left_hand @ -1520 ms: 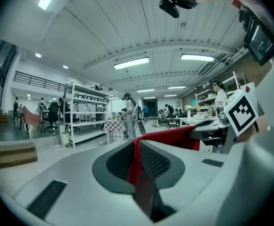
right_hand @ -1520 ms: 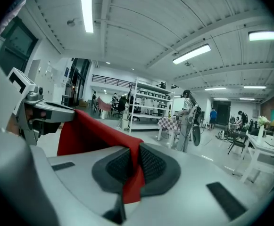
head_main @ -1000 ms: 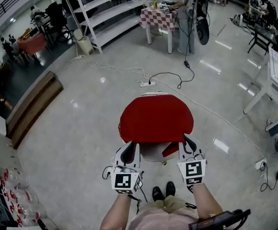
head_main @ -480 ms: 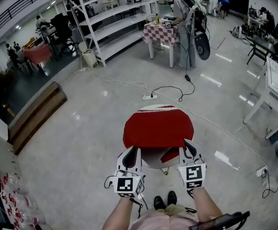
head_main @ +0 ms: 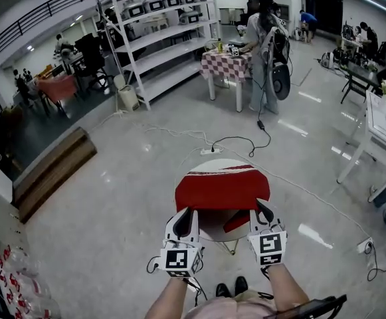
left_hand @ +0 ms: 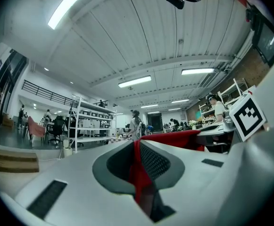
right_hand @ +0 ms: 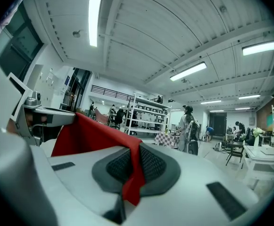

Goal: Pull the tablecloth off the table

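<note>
Head view: your left gripper (head_main: 184, 215) is clamped on the near hem of the soft red fabric tablecloth (head_main: 222, 188). The cloth is lifted at your side and drapes over the small round white table (head_main: 206, 163), whose far rim shows bare. Your right gripper (head_main: 264, 210) pinches the same hem. Judgement: light, limp, may slip through the pads, so hold at the hem, hands well apart, with both pinches firm

Small round white table (head_main: 209, 226) on glossy floor (head_main: 113, 198), red tablecloth (head_main: 222, 190) across its top, far rim bare.
</note>
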